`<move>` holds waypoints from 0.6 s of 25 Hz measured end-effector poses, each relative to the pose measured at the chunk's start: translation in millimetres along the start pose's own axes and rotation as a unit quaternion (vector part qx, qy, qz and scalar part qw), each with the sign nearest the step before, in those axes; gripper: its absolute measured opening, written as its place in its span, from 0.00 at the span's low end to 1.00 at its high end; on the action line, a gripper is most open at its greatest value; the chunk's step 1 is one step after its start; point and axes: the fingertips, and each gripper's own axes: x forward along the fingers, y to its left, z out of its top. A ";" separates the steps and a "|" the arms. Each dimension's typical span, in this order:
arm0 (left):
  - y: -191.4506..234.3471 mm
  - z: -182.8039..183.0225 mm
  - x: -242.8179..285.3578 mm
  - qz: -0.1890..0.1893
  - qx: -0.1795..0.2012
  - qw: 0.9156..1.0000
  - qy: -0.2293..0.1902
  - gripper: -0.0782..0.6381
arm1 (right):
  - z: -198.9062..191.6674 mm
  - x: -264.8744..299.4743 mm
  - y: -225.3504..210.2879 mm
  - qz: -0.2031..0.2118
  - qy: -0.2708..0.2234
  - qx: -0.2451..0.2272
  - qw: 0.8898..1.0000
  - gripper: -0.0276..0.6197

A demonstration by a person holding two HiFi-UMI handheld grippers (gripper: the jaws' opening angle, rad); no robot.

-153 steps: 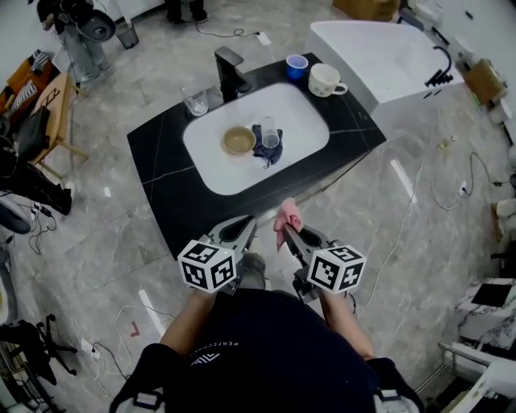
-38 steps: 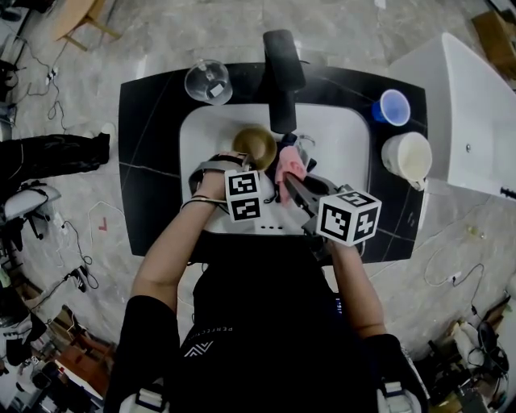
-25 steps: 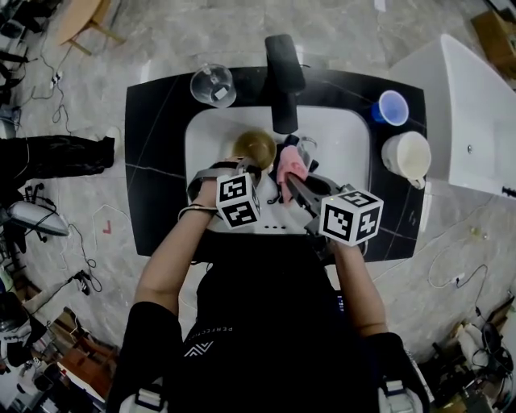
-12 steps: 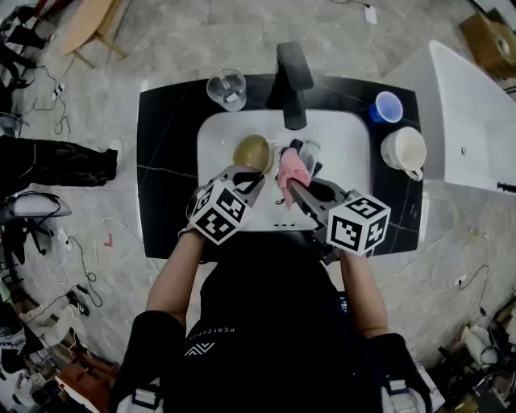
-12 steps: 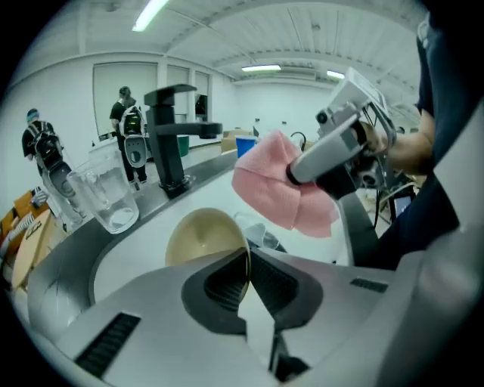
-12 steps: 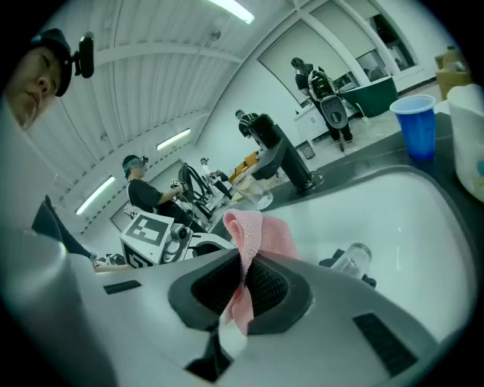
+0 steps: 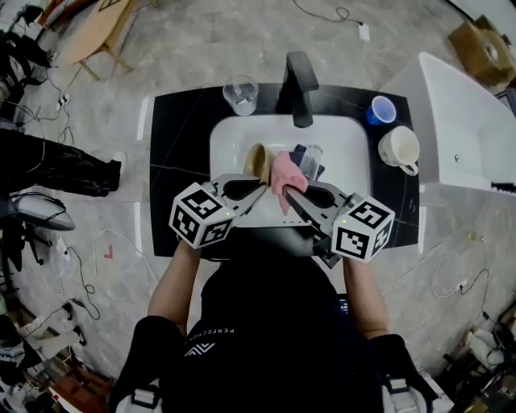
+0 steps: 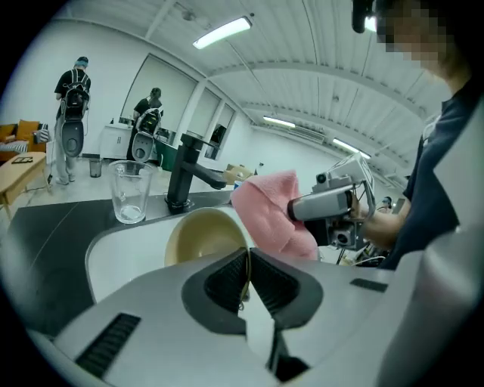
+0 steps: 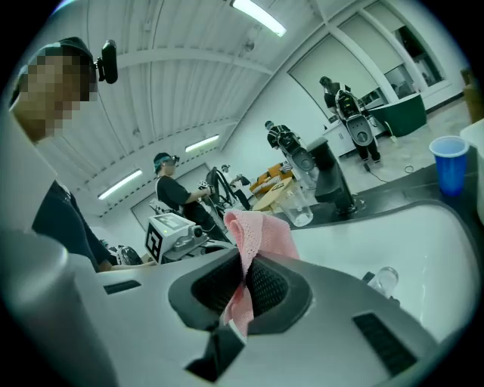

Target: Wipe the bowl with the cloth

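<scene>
- Floor [image 7: 201, 48]: grey marble tile, loose cables [image 7: 322, 18] lying on it.
- Black counter [image 7: 173, 153] with a white sink [image 7: 355, 153] set in; black faucet [image 7: 297, 77] at the back.
- Wooden table [image 7: 89, 32] off to the far left.
- White ribbed ceiling [image 8: 318, 91], strip lights [image 8: 221, 32] on.

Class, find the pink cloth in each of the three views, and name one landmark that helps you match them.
Head view: cloth at centre, over the sink, just right of the bowl.
Left gripper view: cloth right of centre, beside the bowl.
Right gripper view: cloth at centre, rising from between the jaws.
Shared landmark: the black faucet, behind the sink in all three.
</scene>
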 end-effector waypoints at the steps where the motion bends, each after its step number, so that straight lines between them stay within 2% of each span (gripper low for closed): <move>1: -2.4 1.7 -4.6 -0.006 -0.004 1.000 -0.006 0.13 | 0.8 0.5 7.7 0.008 0.000 -0.007 1.000 0.11; 7: -17.4 11.4 -31.8 -0.039 -0.011 0.998 -0.047 0.13 | -1.5 5.8 38.6 0.018 0.014 -0.070 0.997 0.11; 12: -29.3 10.1 -43.1 -0.050 0.007 0.998 -0.047 0.13 | -6.5 8.3 52.4 0.017 0.042 -0.139 0.989 0.11; 15: -35.5 9.6 -47.1 -0.050 0.014 0.998 -0.047 0.13 | -6.3 9.4 53.6 0.004 0.042 -0.156 0.987 0.11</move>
